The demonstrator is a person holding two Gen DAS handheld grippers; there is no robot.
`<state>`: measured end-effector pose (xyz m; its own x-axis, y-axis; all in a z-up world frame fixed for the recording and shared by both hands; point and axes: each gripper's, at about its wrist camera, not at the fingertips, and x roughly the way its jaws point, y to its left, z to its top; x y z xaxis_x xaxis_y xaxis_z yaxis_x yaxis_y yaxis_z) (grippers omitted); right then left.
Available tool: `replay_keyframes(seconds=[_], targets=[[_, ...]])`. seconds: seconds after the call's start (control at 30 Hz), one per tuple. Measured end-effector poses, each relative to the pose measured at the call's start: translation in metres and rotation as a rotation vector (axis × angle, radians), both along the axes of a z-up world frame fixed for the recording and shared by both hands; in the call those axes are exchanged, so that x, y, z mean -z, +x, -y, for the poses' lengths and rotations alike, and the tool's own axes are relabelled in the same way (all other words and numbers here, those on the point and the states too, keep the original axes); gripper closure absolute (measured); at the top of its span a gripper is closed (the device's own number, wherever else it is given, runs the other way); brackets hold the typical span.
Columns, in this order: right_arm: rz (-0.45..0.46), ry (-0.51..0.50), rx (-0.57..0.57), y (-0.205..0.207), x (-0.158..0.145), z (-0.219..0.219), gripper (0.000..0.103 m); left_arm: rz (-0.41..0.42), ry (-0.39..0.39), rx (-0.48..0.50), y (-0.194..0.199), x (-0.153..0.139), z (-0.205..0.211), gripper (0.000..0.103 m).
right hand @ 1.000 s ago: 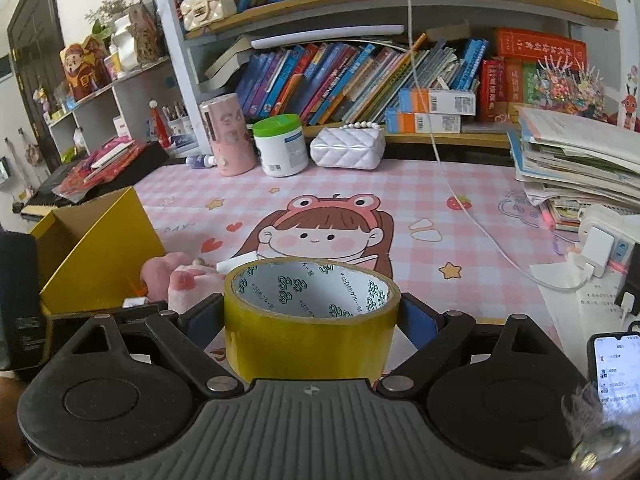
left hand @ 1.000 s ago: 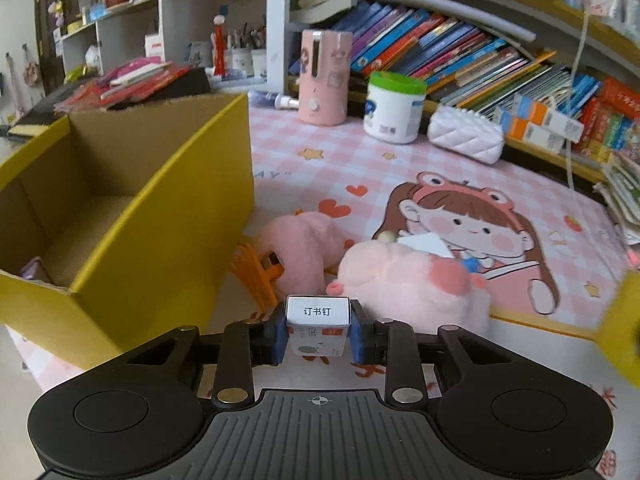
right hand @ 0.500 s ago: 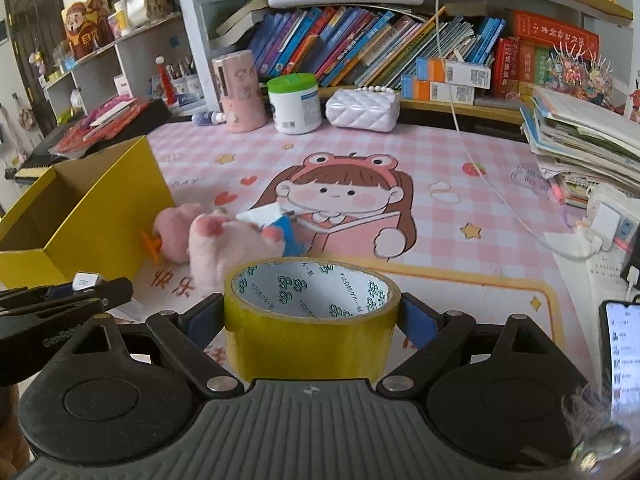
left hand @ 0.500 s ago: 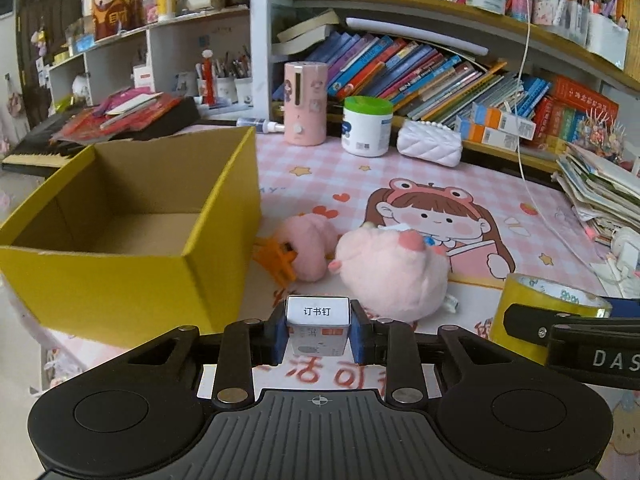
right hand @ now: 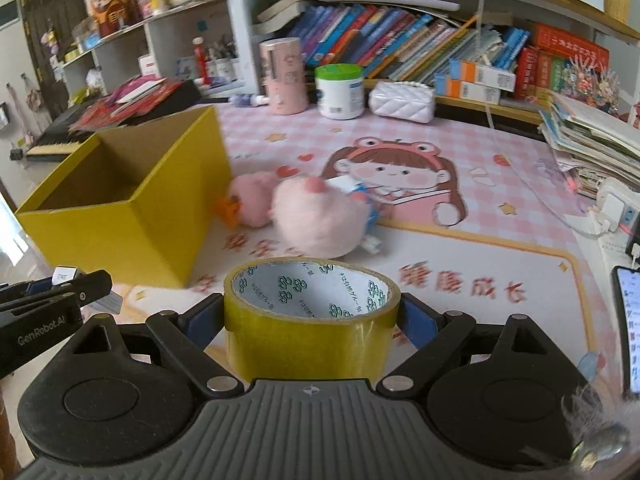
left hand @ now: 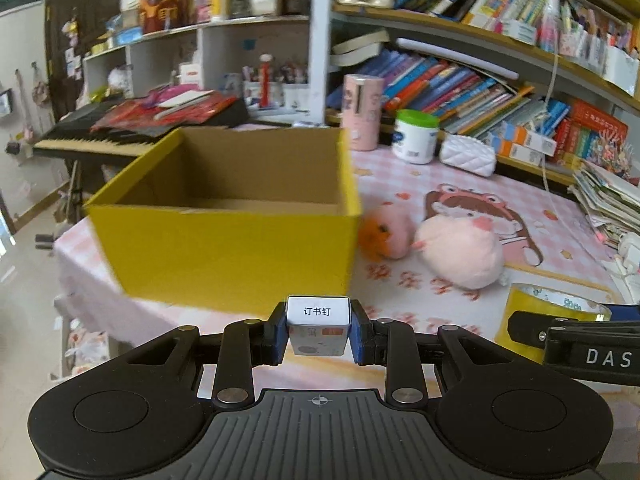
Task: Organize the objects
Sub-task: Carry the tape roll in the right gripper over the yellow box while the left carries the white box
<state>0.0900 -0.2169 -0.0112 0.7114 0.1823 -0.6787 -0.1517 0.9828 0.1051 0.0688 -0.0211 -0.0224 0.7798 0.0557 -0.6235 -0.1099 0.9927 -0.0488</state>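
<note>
Left gripper [left hand: 319, 330] clamped on a small white staple box [left hand: 318, 325], blue pads pressed to both its sides, label up, carried in front of the yellow carton [left hand: 224, 248]. Right gripper [right hand: 311, 314] spread wide around a yellow tape roll [right hand: 311, 320], pads against its outer wall on both sides, roll upright with the hole facing up, above the pink mat [right hand: 500, 240]. Carton open at the top, at the left end of the mat; contents hidden from here. Just right of the carton, two pink plush toys [right hand: 320, 220] touching each other, the left one against the carton wall with an orange bit [right hand: 227, 210] at its side. Behind, a pink cylinder [right hand: 282, 76], a green-lidded jar [right hand: 340, 90], a white quilted pouch [right hand: 402, 101] and shelves of books [right hand: 380, 40]. At far right, a phone [right hand: 628, 328] at the table edge
</note>
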Motion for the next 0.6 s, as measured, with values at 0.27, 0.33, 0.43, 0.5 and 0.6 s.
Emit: replay_keyframes(seconds=[0.27, 0.33, 0.43, 0.5, 0.6], targets=[[-0.002, -0.008, -0.063, -0.039, -0.005, -0.065, 0.012, 0.005, -0.021, -0.04, -0.04, -0.007, -0.061, 0.075], [0.007, -0.003, -0.067, -0.047, -0.006, -0.078, 0.012, 0.005, -0.014, -0.042, -0.049, -0.008, -0.073, 0.075], [-0.001, 0.009, -0.072, -0.057, -0.004, -0.097, 0.012, 0.008, 0.001, -0.042, -0.062, -0.009, -0.089, 0.075], [-0.006, 0.015, -0.079, -0.063, -0.003, -0.11, 0.012, 0.008, 0.009, -0.048, -0.07, -0.009, -0.101, 0.075], [-0.007, 0.025, -0.091, -0.07, -0.001, -0.13, 0.012, 0.003, 0.016, -0.061, -0.08, -0.008, -0.118, 0.075]])
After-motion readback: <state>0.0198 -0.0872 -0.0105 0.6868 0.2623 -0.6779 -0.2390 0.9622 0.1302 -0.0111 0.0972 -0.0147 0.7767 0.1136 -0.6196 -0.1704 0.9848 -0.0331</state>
